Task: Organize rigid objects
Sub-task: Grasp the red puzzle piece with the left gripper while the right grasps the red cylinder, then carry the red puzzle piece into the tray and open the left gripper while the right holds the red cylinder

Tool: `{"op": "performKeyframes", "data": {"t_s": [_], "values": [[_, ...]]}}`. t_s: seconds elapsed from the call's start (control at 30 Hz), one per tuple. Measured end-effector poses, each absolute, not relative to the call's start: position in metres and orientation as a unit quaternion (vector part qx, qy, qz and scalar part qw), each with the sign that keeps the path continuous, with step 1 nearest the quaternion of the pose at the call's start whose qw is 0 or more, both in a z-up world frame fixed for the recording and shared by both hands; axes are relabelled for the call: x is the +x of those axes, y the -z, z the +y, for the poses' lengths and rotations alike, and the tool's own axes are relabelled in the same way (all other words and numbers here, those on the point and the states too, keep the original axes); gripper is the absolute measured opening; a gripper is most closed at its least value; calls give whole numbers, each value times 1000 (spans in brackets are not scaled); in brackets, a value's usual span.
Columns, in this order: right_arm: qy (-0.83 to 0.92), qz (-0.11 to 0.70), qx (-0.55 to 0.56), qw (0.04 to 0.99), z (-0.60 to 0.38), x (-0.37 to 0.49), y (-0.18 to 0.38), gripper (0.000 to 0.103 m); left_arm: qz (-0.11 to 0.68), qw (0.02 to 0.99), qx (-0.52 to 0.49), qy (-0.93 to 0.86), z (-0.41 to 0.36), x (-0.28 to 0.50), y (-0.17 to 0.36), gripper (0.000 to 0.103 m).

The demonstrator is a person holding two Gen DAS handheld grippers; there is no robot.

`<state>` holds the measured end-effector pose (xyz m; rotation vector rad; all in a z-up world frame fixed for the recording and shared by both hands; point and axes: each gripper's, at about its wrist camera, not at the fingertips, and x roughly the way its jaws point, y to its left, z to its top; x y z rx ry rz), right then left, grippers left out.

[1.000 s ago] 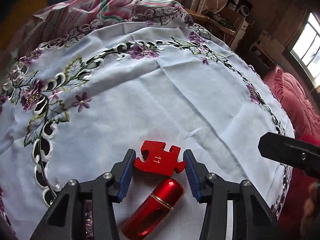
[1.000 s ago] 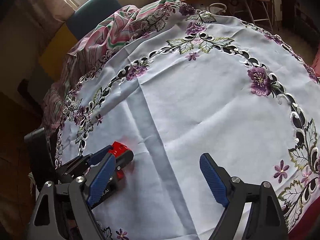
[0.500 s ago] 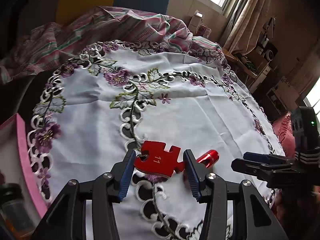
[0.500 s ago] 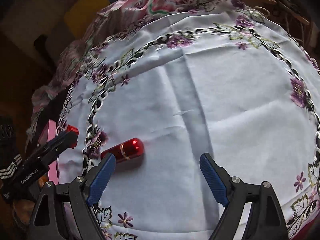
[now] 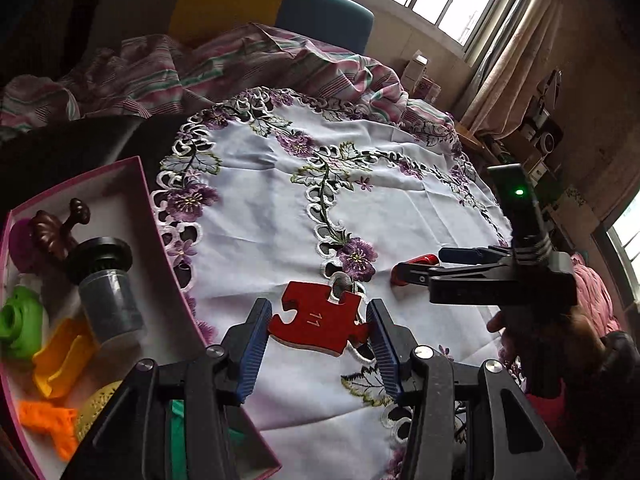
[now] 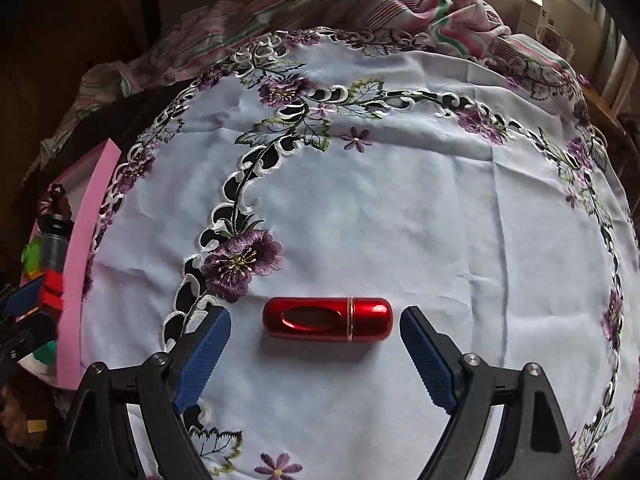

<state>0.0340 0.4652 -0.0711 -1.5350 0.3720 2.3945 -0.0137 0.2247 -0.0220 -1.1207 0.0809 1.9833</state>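
While the left gripper (image 5: pixel 318 342) is clamped on a stiff, light puzzle piece (image 5: pixel 318 320), a slick, roll-prone capsule (image 6: pixel 327 319) is bracketed endwise by the right gripper (image 6: pixel 315 354), jaws apart; a mid-barrel hold looks safer.

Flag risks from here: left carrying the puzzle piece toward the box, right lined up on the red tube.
1. The left gripper pinches the red puzzle piece only by its edges; a tilt could slip it out short of the pink box.
2. The red tube lies lengthwise between the open right gripper; closing on its rounded ends may squirt it away.
3. The box is crowded, so the piece may land on the jar.
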Motion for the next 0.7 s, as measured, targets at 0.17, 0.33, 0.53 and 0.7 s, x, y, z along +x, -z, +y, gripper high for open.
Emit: {"op": "performKeyframes", "data": {"t_s": [0.17, 0.33, 0.53, 0.7], "values": [[-811, 116, -548, 165, 468, 29, 98, 76, 36, 401, -420, -814, 201, -7, 11, 50], [-816, 116, -540, 171, 468, 34, 99, 76, 47, 363, -405, -838, 179, -5, 8, 50], [-819, 129, -534, 164, 471, 34, 102, 77, 66, 318, -394, -860, 155, -4, 12, 50], [-825, 126, -526, 164, 468, 35, 101, 77, 76, 286, -381, -876, 137, -3, 11, 50]]}}
